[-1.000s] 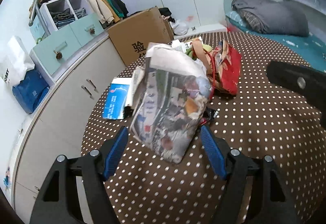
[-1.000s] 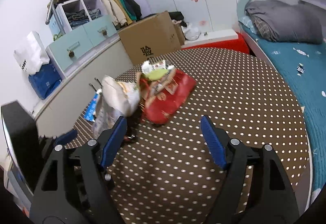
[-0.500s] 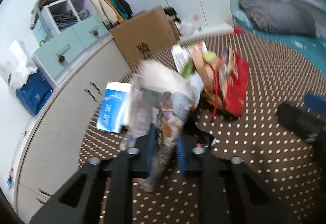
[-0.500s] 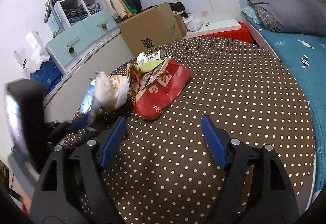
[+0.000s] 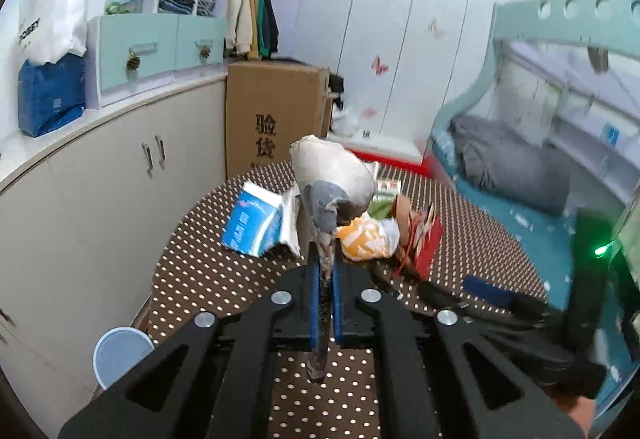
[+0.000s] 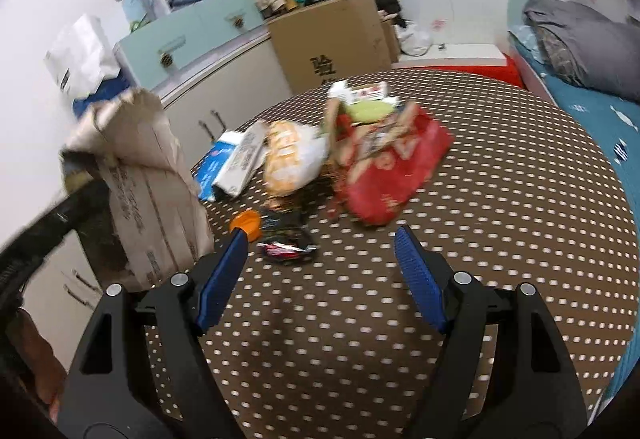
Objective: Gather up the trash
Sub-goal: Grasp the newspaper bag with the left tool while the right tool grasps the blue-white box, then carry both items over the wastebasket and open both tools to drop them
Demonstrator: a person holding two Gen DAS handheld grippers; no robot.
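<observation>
My left gripper (image 5: 325, 259) is shut on a crumpled newspaper (image 5: 332, 179), pinched flat between the blue pads and lifted above the dotted brown table (image 5: 224, 279). The right wrist view shows the same newspaper (image 6: 148, 183) hanging at the left, off the table top. My right gripper (image 6: 320, 239) stands open over the table with nothing between its fingers. Beyond it lies the trash pile: a red bag (image 6: 392, 167), a yellow-white plastic bag (image 6: 292, 155), a blue-white packet (image 6: 218, 163), a dark wrapper (image 6: 286, 249) and an orange cap (image 6: 246, 223).
A cardboard box (image 5: 276, 119) stands behind the table. White cabinets (image 5: 100, 175) with teal drawers run along the left. A bed with a grey blanket (image 5: 508, 163) lies to the right. A pale blue round lid (image 5: 120, 353) sits low at the left.
My left gripper closed on the newspaper and lifted it off the pile, rolling as it rose. The right gripper stayed open and drifted slightly over the table.
</observation>
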